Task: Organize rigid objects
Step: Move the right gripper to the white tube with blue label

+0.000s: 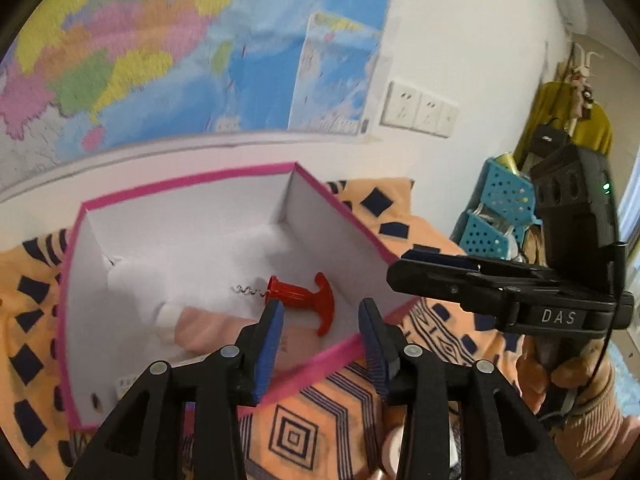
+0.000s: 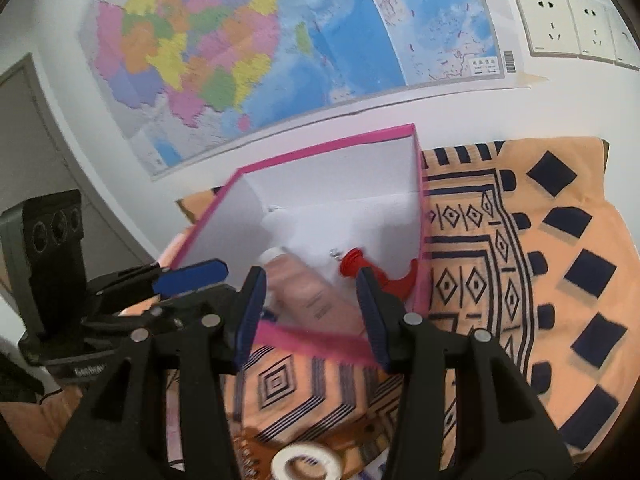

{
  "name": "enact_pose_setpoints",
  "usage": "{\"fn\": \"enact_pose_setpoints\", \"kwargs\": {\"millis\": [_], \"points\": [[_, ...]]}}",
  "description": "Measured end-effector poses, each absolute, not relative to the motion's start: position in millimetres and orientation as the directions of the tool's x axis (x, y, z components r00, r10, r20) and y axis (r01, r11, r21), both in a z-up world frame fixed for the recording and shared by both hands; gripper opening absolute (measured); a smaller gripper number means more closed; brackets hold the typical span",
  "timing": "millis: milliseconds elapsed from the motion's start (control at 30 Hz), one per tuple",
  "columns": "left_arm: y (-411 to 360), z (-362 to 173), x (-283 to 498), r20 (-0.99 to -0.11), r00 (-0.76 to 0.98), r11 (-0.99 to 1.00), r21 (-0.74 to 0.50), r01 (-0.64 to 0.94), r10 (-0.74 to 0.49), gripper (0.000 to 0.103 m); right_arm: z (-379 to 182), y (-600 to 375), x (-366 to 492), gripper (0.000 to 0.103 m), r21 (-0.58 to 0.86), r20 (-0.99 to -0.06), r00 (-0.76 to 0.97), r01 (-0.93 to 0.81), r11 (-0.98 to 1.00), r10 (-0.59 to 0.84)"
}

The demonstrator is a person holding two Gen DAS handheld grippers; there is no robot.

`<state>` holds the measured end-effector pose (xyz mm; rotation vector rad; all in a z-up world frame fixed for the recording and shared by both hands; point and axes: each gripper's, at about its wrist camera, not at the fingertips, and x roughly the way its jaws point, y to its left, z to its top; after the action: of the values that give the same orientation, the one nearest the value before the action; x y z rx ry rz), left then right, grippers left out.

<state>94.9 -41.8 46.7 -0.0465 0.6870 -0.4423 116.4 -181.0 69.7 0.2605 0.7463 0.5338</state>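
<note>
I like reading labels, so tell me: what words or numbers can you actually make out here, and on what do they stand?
"DAS": white letters on the right gripper, seen from the left wrist.
Left gripper base: pale print, blurred.
Wall map: boxed label, barcode, too small.
Pink bottle: print, too blurred.

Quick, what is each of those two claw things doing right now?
Left gripper: open, holding nothing.
Right gripper: open, holding nothing.
</note>
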Motion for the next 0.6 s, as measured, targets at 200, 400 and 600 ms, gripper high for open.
{"fn": "enact_pose_setpoints", "kwargs": {"millis": [200,400,600], "points": [[-39,41,61,-0.595,0.676,0.894,-0.192,0.405,-0.434,0.044,61,-187,81,0.049,0.434,-0.566,0.586,-0.387,0.814,0.580],[-49,10,40,-0.654,0.613,0.884,-0.203,0.421,-0.442,0.044,32,-198,52,0.049,0.431,-0.623,0.558,-0.340,0.836,0.548],[-60,-18,24,-0.695,0.535,0.859,-0.253,0.444,-0.481,0.044,-6,-213,25,0.049,0.429,-0.700,0.521,-0.242,0.870,0.490]]}}
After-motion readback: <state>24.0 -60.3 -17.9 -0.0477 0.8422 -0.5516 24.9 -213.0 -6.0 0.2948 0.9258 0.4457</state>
